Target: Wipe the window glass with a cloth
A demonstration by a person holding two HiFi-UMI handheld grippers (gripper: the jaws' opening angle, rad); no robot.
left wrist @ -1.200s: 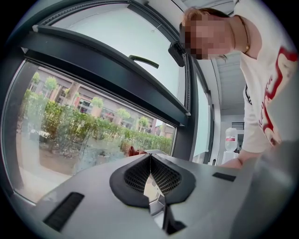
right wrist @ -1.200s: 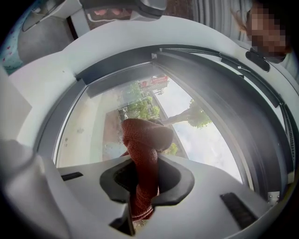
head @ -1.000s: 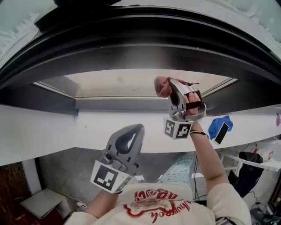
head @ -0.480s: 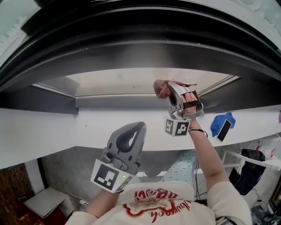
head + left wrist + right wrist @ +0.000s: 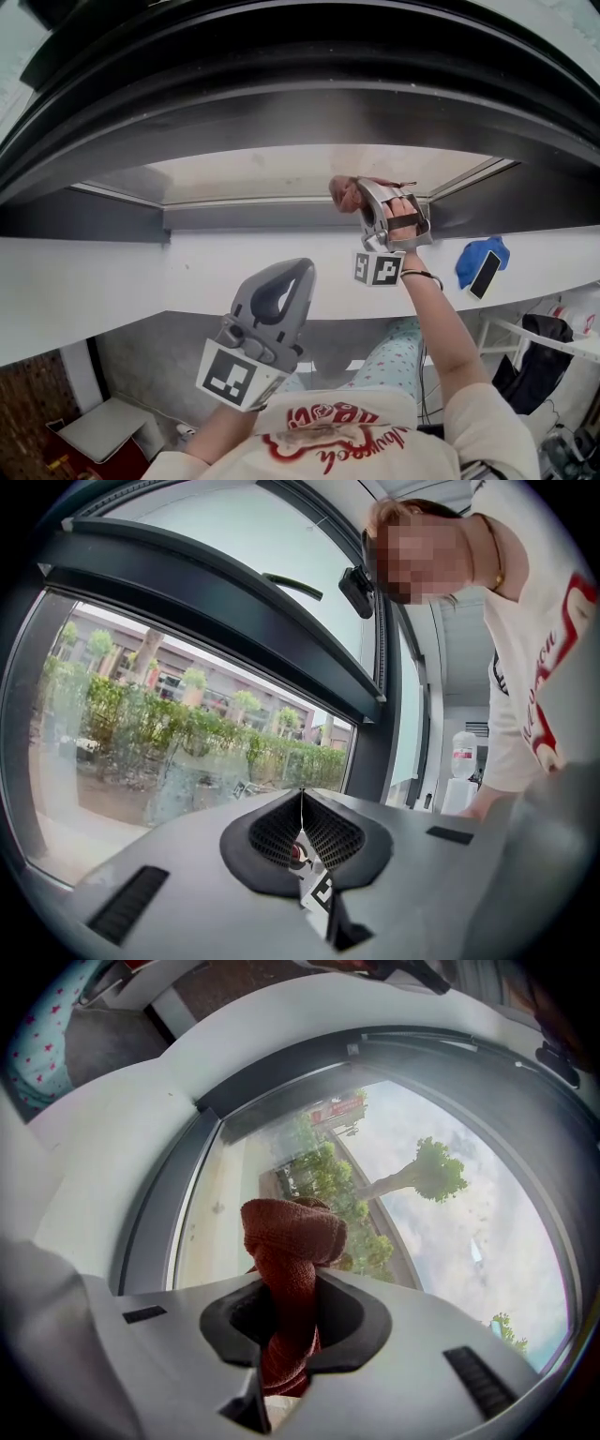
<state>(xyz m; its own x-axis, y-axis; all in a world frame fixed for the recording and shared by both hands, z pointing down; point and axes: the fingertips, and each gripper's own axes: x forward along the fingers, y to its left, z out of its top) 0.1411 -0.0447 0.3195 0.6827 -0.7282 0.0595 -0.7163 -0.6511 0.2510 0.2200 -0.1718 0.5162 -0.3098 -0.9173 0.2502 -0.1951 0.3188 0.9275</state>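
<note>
My right gripper (image 5: 361, 195) is shut on a bunched red-brown cloth (image 5: 345, 191), held up against the lower right part of the window glass (image 5: 262, 173). In the right gripper view the cloth (image 5: 291, 1241) sticks out past the jaws toward the glass (image 5: 394, 1194), close to the bottom frame. My left gripper (image 5: 292, 274) is shut and empty, lower down in front of the white sill (image 5: 122, 281), away from the pane. The left gripper view shows its jaws meeting (image 5: 301, 794) with the glass (image 5: 141, 724) beyond.
A dark window frame (image 5: 300, 103) arches above the pane. A blue cloth and a phone (image 5: 482, 267) lie on the sill at the right. A window handle (image 5: 356, 591) sits on the frame. The person's torso and legs are below the sill.
The right gripper with the cloth has shifted slightly up and left along the bottom of the glass. The left gripper has barely moved.
</note>
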